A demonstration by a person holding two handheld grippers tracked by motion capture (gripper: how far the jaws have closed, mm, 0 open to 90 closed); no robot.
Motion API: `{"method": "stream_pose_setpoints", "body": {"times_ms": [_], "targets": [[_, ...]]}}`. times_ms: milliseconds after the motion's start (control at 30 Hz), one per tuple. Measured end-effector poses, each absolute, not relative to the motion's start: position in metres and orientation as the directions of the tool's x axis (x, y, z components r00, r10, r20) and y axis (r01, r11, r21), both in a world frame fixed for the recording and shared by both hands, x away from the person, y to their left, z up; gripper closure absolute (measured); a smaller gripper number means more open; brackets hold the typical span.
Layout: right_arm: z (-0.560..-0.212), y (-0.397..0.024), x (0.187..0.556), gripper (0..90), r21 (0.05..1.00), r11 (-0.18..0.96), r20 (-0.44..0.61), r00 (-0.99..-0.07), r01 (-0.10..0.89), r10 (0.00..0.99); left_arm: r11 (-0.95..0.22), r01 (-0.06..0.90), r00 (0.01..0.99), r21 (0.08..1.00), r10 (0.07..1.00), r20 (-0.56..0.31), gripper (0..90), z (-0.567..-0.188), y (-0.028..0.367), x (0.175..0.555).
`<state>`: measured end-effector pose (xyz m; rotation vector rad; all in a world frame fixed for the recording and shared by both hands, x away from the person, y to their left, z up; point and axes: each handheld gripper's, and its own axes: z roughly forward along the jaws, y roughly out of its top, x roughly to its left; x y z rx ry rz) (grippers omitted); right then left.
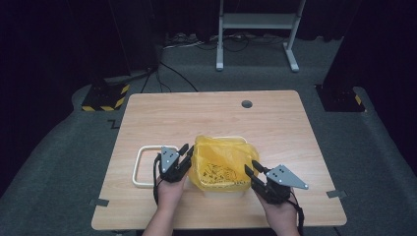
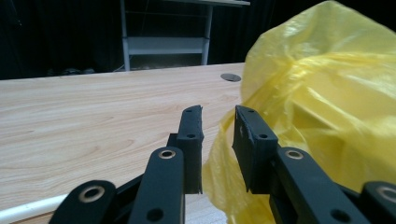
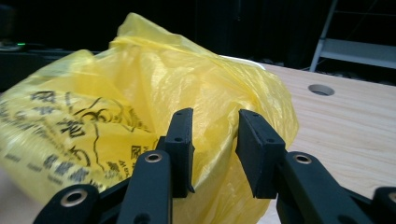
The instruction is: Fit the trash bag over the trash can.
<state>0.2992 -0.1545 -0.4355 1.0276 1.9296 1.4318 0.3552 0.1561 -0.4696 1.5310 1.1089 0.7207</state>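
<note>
A crumpled yellow plastic bag point(image 1: 221, 162) with black print sits over a white container point(image 1: 222, 192) at the table's front middle. My left gripper point(image 1: 188, 152) is at the bag's left edge. In the left gripper view its jaws point(image 2: 218, 112) stand apart, with a fold of the bag point(image 2: 317, 84) low in the gap and not pinched. My right gripper point(image 1: 252, 167) is at the bag's front right. In the right gripper view its jaws point(image 3: 215, 114) stand apart, and the bag point(image 3: 140, 79) bulges just beyond and between them without being squeezed.
A white rectangular frame point(image 1: 139, 167) lies flat left of the bag, partly under my left hand. The wooden table point(image 1: 206, 113) has a round cable hole point(image 1: 247, 104) at the far middle. A metal stand point(image 1: 255, 22) is on the floor beyond.
</note>
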Motion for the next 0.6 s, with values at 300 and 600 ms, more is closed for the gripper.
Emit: {"method": "stream_pose_setpoints", "body": {"times_ms": [300,600], "targets": [[-0.413,-0.163,0.303,70.8,0.974,0.161,-0.048,-0.551,0.158,0.833,0.008,0.265,0.391,0.964,0.913,-0.115,71.0,-0.465,0.157,0.353],[-0.424,-0.152,0.342,80.3,0.951,0.229,-0.065,-0.591,0.207,0.804,-0.004,0.244,0.399,0.97,0.912,-0.096,76.1,-0.46,0.161,0.349]]}}
